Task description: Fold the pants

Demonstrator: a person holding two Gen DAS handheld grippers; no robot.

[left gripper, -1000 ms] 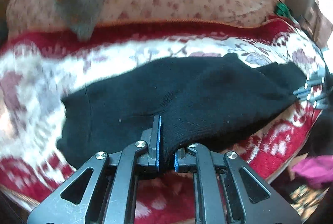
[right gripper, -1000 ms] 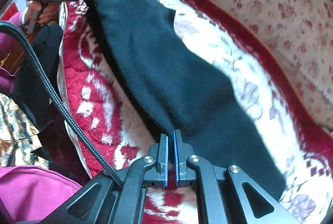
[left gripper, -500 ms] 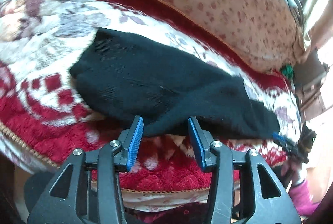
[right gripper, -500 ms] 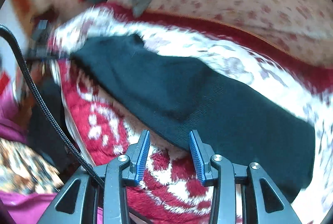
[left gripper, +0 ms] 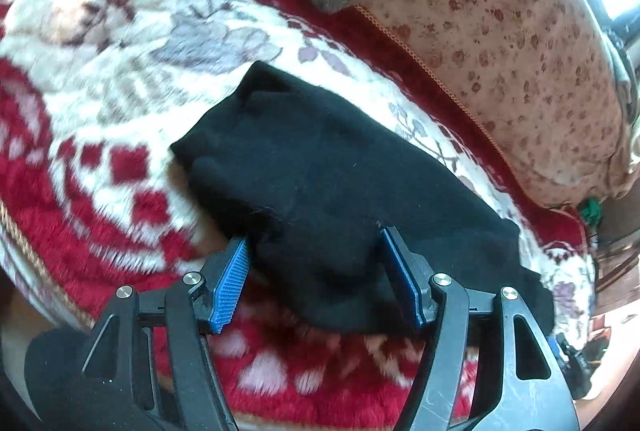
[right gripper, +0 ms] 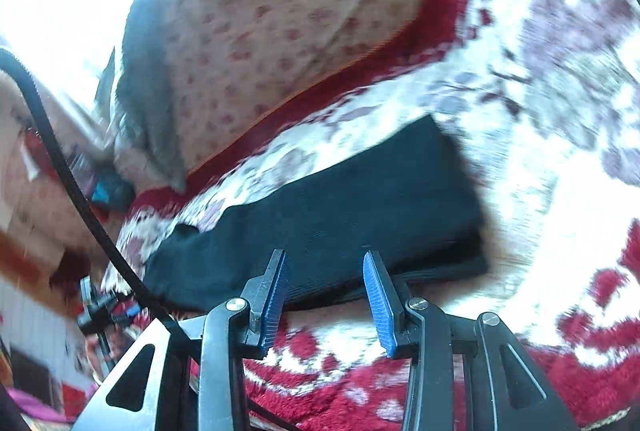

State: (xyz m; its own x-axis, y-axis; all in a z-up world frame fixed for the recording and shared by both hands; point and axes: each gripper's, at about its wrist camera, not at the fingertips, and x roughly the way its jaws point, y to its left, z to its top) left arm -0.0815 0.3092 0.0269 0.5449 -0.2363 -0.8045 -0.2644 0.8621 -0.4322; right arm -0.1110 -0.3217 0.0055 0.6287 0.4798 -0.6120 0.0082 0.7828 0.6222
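Pants: black knit pants (left gripper: 320, 175), folded into a long soft band across frame centre on the blanket.
Blanket: plush red-and-cream floral blanket (left gripper: 100, 43).
Left gripper (left gripper: 320, 271): tilted down, jaws just opened wide, cloth between but unpressed.
Right gripper (right gripper: 326, 291): jaws apart, astride the pants' ribbed edge.

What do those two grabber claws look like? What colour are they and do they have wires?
Both are alike. The left gripper has dark metal fingers with triangle cut-outs, round silver screws and ridged blue pads. The right gripper has the same dark frame, silver screws and blue ridged pads. A thick black cable curves past the right one. No hand or sleeve is clear enough to describe.
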